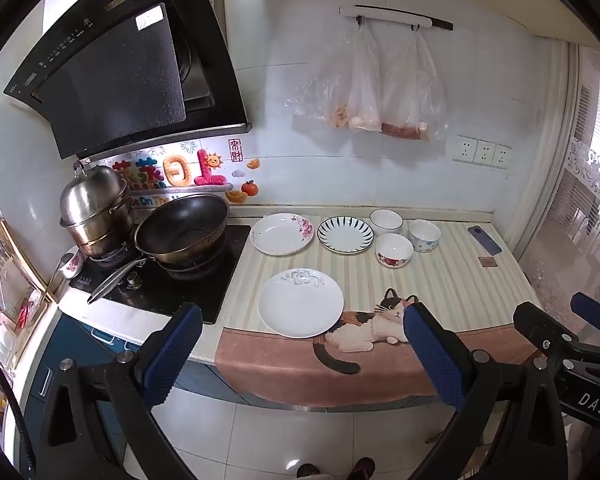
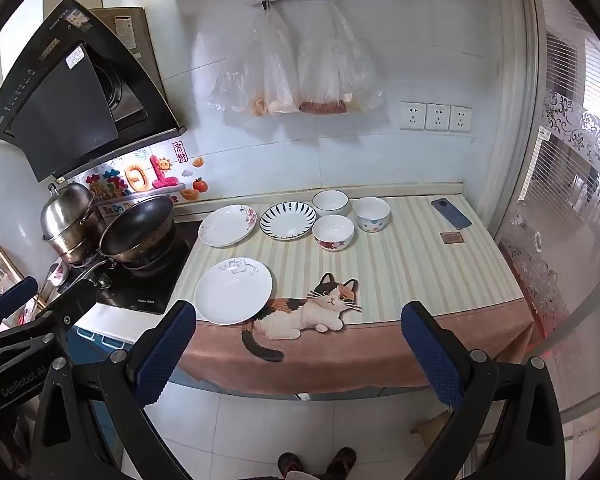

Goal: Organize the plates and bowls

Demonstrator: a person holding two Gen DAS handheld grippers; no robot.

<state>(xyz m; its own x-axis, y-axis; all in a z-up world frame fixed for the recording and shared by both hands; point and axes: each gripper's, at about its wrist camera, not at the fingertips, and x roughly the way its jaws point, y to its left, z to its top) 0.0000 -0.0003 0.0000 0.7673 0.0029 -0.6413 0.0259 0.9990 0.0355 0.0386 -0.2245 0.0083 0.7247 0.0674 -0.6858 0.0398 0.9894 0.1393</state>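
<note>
blue-padded fingers frame both views. left tool [image 1: 302,344] spread wide, nothing between its pads; right tool [image 2: 298,340] likewise wide apart and empty. both hang off the table's near edge, above the tiled floor, not touching anything.

table [image 2: 420,264] covered by a striped mat with a brown front band and a calico cat picture [image 2: 312,308] at the near edge.

nearest dish: large white plate [image 2: 234,290] with a grey flower print, near edge, left part of the table, just beside the cat's back.

farther back, a row toward the far edge: white plate with pink blossoms [image 2: 228,225] at the left, close to the stove; blue-striped plate [image 2: 288,220] just beside it; then three bowls clustered: red-flowered bowl [image 2: 333,232] in front, blue-rimmed white bowl [image 2: 330,202] behind it, spotted bowl [image 2: 371,213] to the right. whether the bowls touch, cannot tell.

far right corner: dark phone [image 2: 451,213] lying flat, small brown square [image 2: 452,237] near it.

left of the table: black wok [image 2: 138,230] and steel steamer pot [image 2: 70,220] on the stove.
</note>
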